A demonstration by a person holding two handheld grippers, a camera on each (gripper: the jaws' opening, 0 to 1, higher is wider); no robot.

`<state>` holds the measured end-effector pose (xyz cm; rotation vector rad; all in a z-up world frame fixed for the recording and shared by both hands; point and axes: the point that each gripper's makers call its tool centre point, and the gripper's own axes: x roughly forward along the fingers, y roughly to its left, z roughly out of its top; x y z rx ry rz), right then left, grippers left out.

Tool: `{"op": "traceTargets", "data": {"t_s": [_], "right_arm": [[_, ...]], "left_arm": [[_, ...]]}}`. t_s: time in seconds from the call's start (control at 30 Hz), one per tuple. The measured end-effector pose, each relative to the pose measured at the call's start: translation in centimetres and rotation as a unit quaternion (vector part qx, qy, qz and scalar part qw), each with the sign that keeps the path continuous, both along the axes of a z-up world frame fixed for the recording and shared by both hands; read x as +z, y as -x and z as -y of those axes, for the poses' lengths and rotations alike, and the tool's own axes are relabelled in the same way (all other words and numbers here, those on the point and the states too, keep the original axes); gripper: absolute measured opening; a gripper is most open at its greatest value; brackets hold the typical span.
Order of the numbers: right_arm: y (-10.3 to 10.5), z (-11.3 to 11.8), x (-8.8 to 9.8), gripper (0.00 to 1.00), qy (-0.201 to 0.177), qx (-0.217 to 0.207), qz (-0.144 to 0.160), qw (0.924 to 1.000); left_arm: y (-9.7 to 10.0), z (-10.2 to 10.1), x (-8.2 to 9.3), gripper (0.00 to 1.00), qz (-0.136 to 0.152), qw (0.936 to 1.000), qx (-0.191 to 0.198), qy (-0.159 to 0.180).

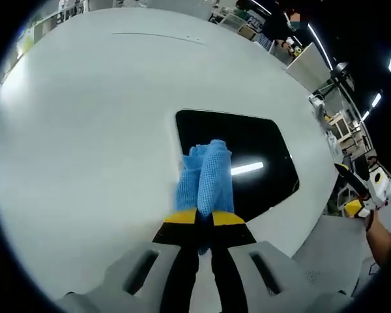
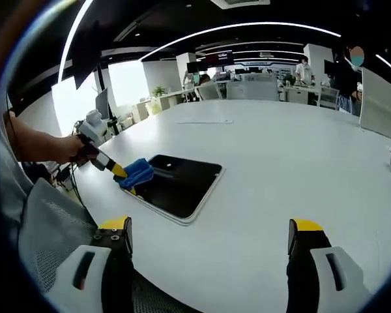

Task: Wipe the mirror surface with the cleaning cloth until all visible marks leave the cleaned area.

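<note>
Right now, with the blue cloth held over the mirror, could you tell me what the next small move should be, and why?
Probably lower the left gripper slightly, then start sweeping. Its jaws are shut on the blue knitted cleaning cloth, which hangs at the near edge of the dark rectangular mirror lying flat on the white table; contact is unclear. The right gripper, open, stays aside.

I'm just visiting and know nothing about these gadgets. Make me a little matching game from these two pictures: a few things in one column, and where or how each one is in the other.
Things:
1. cloth
2. mirror
3. left gripper
4. right gripper

States:
A. jaws wide apart, holding nothing
B. lying flat on the white table
C. blue, bunched up over the mirror's edge
D. jaws closed on the cloth

Pairs: 1-C, 2-B, 3-D, 4-A
</note>
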<state>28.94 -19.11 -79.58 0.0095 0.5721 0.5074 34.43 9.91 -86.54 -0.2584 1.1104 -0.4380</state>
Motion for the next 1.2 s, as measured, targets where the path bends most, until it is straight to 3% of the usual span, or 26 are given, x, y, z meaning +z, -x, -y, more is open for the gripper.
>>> {"op": "traceTargets", "data": {"t_s": [0.57,0.73,1.2], "right_arm": [[-0.1,0.1,0.0,0.98,-0.003,-0.005,0.0,1.0],[-0.1,0.1,0.1,0.98,-0.004,-0.005,0.001,1.0],[-0.2,0.3,0.2,0.98,-0.009,-0.011,0.004,0.9999]], "left_arm": [[0.4,-0.1,0.1,0.03,-0.005,0.9996,0.016,0.022],[0.8,1.0,0.4,0.02,-0.018,0.9993,0.008,0.034],[0.7,1.5,0.1,0.02,-0.03,0.9991,0.024,0.019]]}}
